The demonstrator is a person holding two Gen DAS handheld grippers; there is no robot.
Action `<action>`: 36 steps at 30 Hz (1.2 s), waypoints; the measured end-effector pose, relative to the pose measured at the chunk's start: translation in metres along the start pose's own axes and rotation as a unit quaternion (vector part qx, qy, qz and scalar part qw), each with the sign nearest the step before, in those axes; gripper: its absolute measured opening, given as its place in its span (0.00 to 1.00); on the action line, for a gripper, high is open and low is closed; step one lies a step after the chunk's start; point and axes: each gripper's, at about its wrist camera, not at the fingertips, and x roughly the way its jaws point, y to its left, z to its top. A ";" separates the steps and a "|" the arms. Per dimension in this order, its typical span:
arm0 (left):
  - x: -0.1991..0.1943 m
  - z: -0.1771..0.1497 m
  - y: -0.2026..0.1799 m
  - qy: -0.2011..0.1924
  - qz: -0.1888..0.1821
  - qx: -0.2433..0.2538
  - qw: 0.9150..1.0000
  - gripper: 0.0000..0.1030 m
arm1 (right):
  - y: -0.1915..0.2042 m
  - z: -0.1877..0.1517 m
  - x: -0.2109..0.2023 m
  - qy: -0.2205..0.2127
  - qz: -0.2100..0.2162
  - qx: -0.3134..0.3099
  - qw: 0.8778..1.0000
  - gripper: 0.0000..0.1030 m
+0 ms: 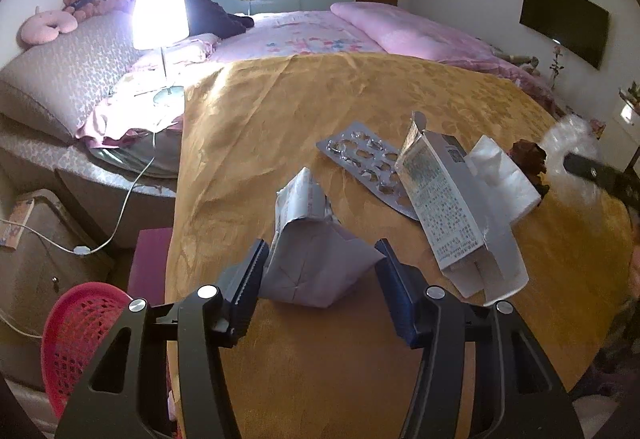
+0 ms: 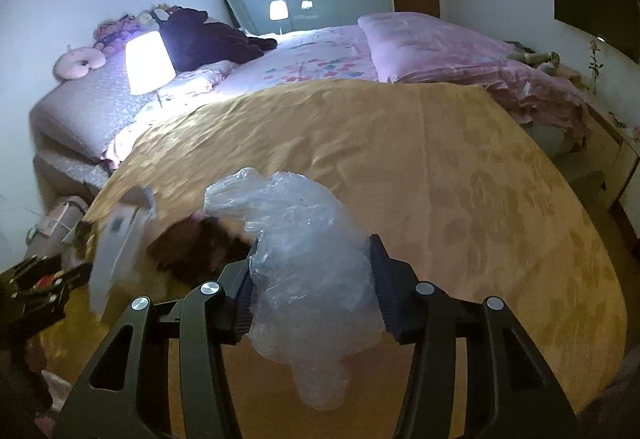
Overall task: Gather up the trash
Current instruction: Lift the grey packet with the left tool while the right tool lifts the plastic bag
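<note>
My left gripper (image 1: 322, 253) is shut on a crumpled grey paper carton (image 1: 316, 263) above the yellow tablecloth (image 1: 280, 127). Further right on the cloth lie an empty pill blister (image 1: 360, 159), an open medicine box (image 1: 452, 215), a white tissue (image 1: 506, 179) and a brown dried scrap (image 1: 530, 159). My right gripper (image 2: 312, 275) is shut on a clear crumpled plastic bag (image 2: 308, 251), lifted over the cloth (image 2: 440, 167). That bag (image 1: 572, 147) and a right finger (image 1: 588, 169) show at the right edge of the left wrist view. The left gripper (image 2: 36, 283) appears at the left edge of the right wrist view.
A red mesh basket (image 1: 80, 335) stands on the floor at the table's left. A lit lamp (image 1: 160, 15) stands on a nightstand with a trailing cable (image 1: 124, 207). A bed with pink bedding (image 1: 360, 31) lies behind the table. A dark screen (image 1: 564, 21) hangs on the right wall.
</note>
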 end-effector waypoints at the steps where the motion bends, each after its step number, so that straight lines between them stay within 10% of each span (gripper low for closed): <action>1: 0.000 -0.001 0.000 0.000 0.000 0.000 1.000 0.51 | 0.001 -0.003 -0.003 -0.001 0.002 0.001 1.000 0.47; 36: -0.060 -0.007 0.022 -0.035 0.008 -0.021 0.999 0.49 | 0.088 -0.007 -0.043 -0.023 0.093 -0.060 0.994 0.47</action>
